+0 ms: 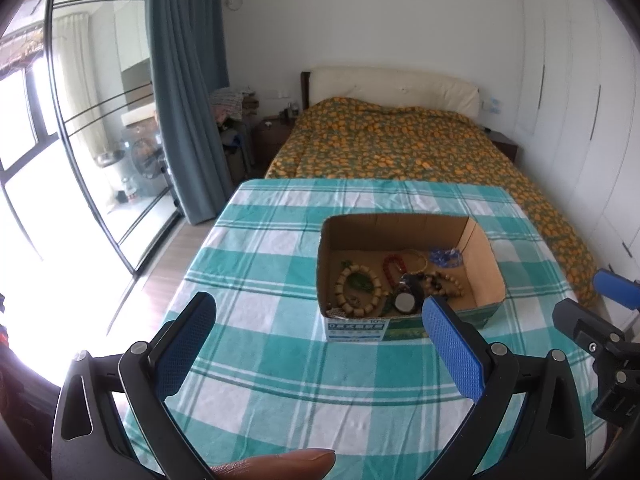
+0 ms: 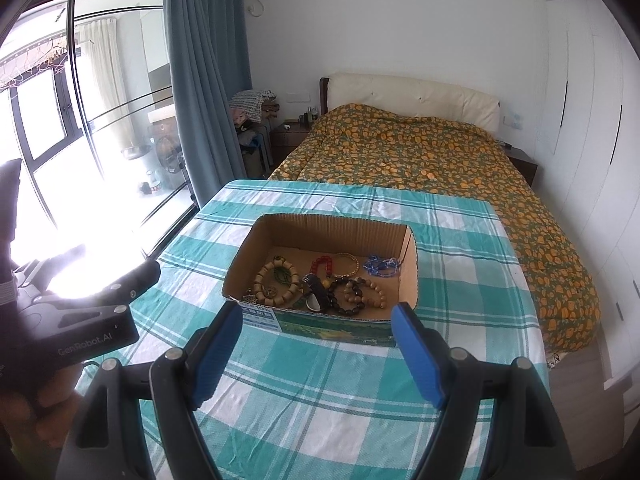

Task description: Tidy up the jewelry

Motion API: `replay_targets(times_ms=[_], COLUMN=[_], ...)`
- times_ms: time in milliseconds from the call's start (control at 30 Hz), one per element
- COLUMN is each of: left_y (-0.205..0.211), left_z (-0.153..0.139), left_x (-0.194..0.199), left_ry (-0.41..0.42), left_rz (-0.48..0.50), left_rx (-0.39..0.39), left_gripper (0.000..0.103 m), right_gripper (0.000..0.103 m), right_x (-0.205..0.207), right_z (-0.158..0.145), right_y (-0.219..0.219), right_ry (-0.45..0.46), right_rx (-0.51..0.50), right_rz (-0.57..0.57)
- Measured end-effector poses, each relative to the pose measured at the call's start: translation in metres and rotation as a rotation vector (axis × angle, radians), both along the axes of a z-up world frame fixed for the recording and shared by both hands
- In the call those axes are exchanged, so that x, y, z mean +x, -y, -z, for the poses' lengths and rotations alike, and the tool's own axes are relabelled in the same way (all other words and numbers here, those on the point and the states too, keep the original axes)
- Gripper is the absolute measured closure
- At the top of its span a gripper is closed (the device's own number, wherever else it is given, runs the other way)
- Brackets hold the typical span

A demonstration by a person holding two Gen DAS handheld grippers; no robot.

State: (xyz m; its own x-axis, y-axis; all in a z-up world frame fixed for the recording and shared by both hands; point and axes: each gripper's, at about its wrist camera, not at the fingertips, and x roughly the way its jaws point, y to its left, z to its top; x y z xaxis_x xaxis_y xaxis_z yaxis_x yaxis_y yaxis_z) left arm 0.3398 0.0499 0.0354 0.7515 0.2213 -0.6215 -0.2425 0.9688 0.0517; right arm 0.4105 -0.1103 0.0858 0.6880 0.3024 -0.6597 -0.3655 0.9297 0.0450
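An open cardboard box [image 1: 486,260] [image 2: 410,276] stands on the checked tablecloth. Inside lie several pieces of jewelry: a tan wooden bead bracelet [image 1: 360,286] [image 2: 276,282], a red bead bracelet [image 1: 392,266] [image 2: 322,266], a blue bead string [image 1: 446,257] [image 2: 382,264], a dark bead bracelet [image 2: 348,296] and a black watch [image 1: 408,296] [image 2: 316,294]. My left gripper [image 1: 318,314] is open and empty, above the cloth just in front of the box. My right gripper [image 2: 318,322] is open and empty, at the box's near wall.
The table with its teal checked cloth [image 1: 280,360] [image 2: 320,400] stands before a bed with an orange patterned cover [image 1: 400,144] [image 2: 420,152]. A glass sliding door and a blue curtain [image 1: 184,80] are on the left. The other gripper shows at each view's edge [image 1: 600,320] [image 2: 80,320].
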Motion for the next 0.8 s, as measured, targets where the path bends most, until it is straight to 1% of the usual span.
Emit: replay_targets(times_ms=[367,800], left_y=[0.0017,0.0024], left_z=[0.0016,0.0037], left_x=[0.0007,0.0020], left_ry=[-0.014,-0.029], left_rz=[0.023,0.010], left_rx=[0.001,0.011], left_gripper=[0.000,0.000], right_gripper=[0.025,0.025], right_x=[-0.0021,-0.0028], right_z=[-0.0017,-0.0023], right_y=[-0.0004,0.0009], right_ry=[0.002,0.003], right_rx=[-0.006,-0.010], right_rz=[0.001,0.012])
